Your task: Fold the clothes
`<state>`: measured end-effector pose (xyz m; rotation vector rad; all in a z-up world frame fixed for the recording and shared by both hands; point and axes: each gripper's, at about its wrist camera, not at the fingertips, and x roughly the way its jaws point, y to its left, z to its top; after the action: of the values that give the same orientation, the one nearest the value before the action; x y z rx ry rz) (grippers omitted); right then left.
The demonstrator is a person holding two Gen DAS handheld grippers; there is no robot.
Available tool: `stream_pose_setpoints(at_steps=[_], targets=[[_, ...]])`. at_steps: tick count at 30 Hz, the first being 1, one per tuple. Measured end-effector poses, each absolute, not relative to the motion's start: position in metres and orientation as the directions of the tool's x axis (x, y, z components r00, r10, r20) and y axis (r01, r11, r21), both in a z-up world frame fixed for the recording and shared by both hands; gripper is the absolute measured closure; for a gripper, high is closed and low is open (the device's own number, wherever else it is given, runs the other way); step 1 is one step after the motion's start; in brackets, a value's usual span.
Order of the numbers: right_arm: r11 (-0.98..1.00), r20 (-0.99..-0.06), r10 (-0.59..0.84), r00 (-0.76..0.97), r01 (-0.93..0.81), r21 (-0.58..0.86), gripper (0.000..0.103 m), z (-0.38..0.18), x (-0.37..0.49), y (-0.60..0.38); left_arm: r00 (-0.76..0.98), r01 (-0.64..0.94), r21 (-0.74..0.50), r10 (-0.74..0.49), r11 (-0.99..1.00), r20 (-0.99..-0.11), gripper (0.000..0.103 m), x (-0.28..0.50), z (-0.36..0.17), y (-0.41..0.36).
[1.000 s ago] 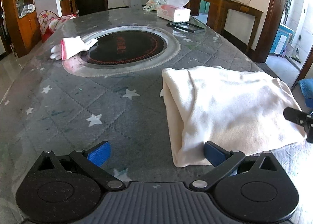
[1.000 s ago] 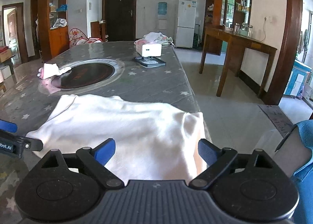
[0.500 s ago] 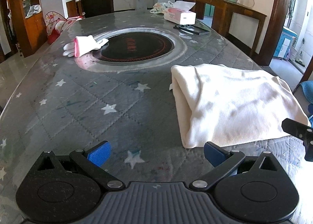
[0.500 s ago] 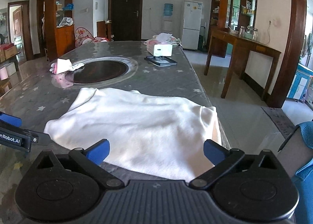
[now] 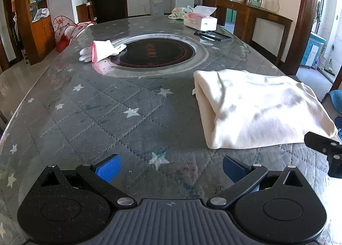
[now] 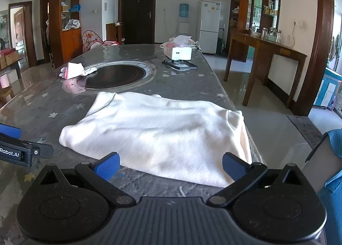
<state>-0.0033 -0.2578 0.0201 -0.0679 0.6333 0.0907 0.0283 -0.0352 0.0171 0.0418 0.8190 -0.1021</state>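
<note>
Cream garment [image 5: 256, 108], folded into a thick soft rectangle, lying flat near the right edge of the surface [image 5: 106, 112], toward the near right corner, one side just reaching over that edge in the right wrist view. Placed there, probably, to stay within easy reach of both tools for a further fold. Fleecy, matte cloth, rounded along the doubled left side, faintly creased on top. Left tool [image 5: 170, 164] hovering over bare surface just beside the garment's near corner, jaws spread wide, holding nothing. Right tool [image 6: 170, 164] poised at the near hem, jaws equally wide, empty. Surface covered in grey quilted star-print under glossy film, with a dark round inset plate [image 5: 155, 53] at centre.
</note>
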Motion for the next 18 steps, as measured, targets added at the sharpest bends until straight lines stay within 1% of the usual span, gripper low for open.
stream_pose_setpoints(at_steps=[11,18], targets=[[0.996,-0.600,0.053,0.798,-0.086,-0.027,0.000,0.017,-0.014,-0.254,0.692,0.148,0.007,-0.098,0.989,-0.715,0.000,0.014,0.024,-0.044],[0.998,-0.601,0.048,0.798,-0.055,0.006,0.000,0.015,-0.023,-0.256,0.699,0.153,0.015,-0.098,0.988,-0.708,0.000,0.007,0.028,-0.049]])
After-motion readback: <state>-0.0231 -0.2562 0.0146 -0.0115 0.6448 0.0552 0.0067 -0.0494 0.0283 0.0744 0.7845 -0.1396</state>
